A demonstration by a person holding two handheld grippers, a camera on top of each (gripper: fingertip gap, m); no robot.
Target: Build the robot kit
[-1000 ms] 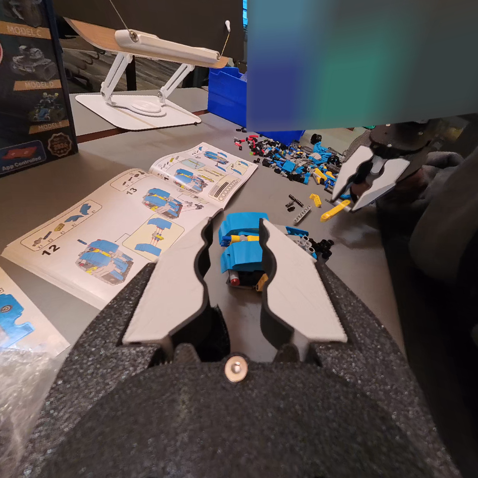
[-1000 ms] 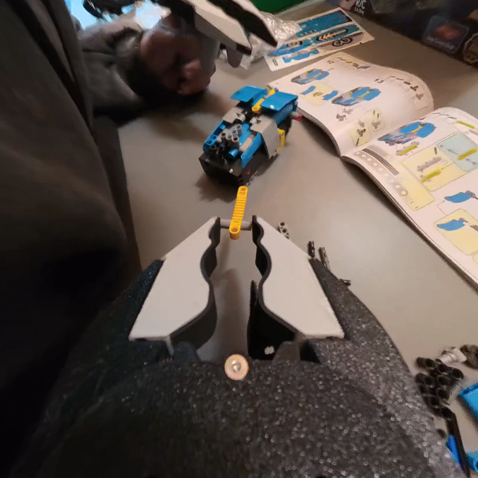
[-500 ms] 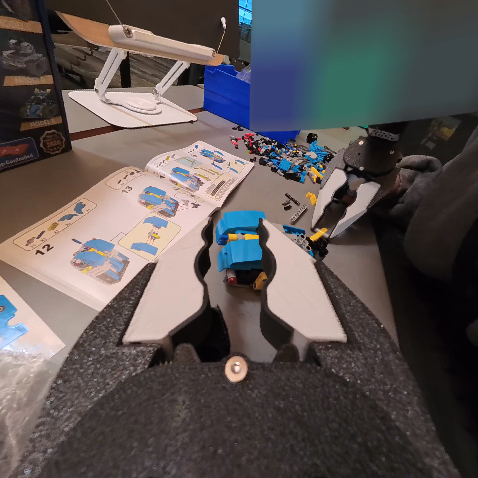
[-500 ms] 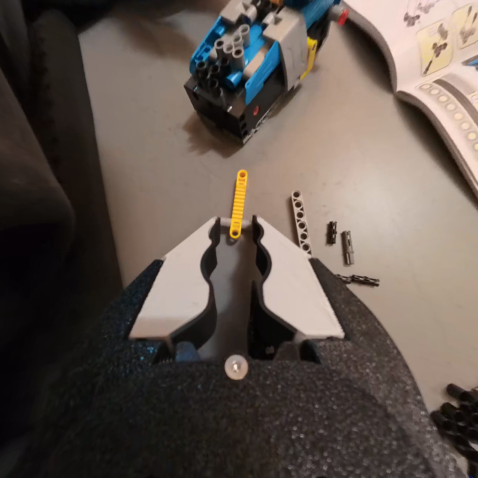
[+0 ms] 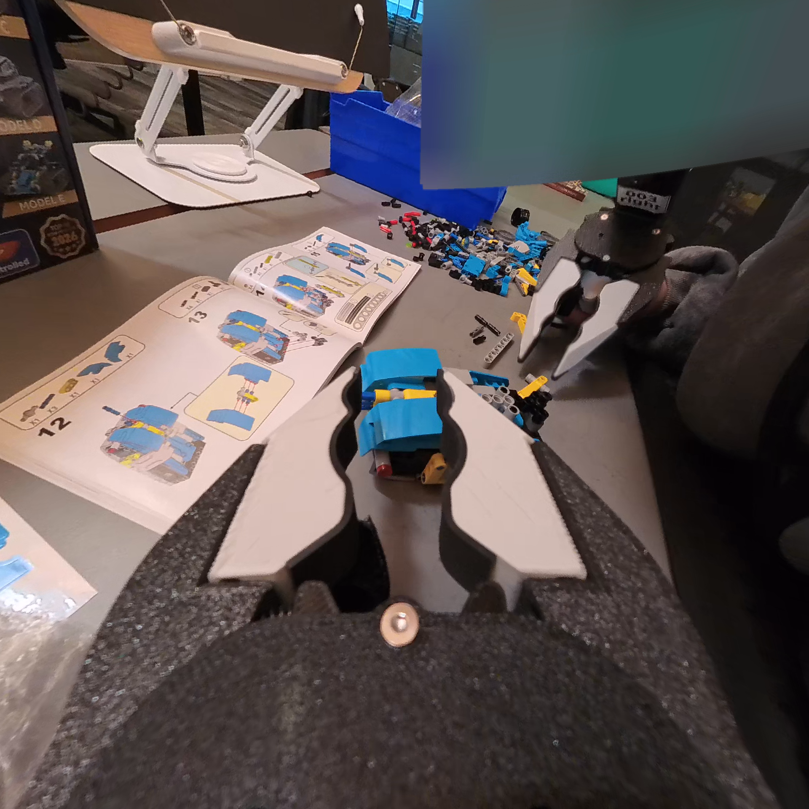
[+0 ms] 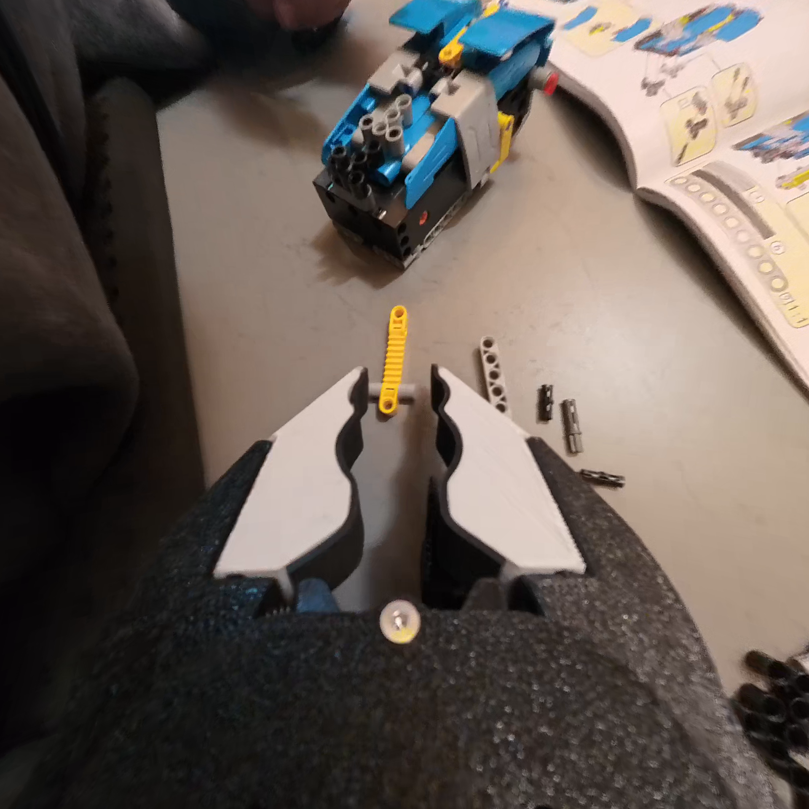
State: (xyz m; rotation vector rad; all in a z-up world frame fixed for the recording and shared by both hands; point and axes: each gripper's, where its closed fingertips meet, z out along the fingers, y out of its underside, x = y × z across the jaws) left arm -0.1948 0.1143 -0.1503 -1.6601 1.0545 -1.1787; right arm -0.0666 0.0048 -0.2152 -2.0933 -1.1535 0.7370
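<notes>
A part-built blue, black and grey brick model (image 5: 400, 394) stands on the grey table. My left gripper (image 5: 396, 381) is open, with one finger on each side of the model in its view; I cannot tell whether they touch it. In the right wrist view the model (image 6: 429, 144) stands ahead. My right gripper (image 6: 398, 372) is open. A yellow toothed strip on a grey pin (image 6: 396, 350) lies on the table between its tips, against the left finger and clear of the right. The right gripper (image 5: 540, 367) also shows in the left wrist view, just right of the model.
An open instruction booklet (image 5: 210, 359) lies left of the model. A pile of loose parts (image 5: 477, 258) sits before a blue bin (image 5: 376, 131). A grey beam (image 6: 494, 378) and small pins (image 6: 571, 427) lie right of my right gripper. A white stand (image 5: 210, 166) is behind. Some 20 centimeters of space lies between my two pairs of fingers.
My right gripper carried the yellow strip down towards the model, set it on the table and opened its fingers. My left gripper has stayed open over the model.
</notes>
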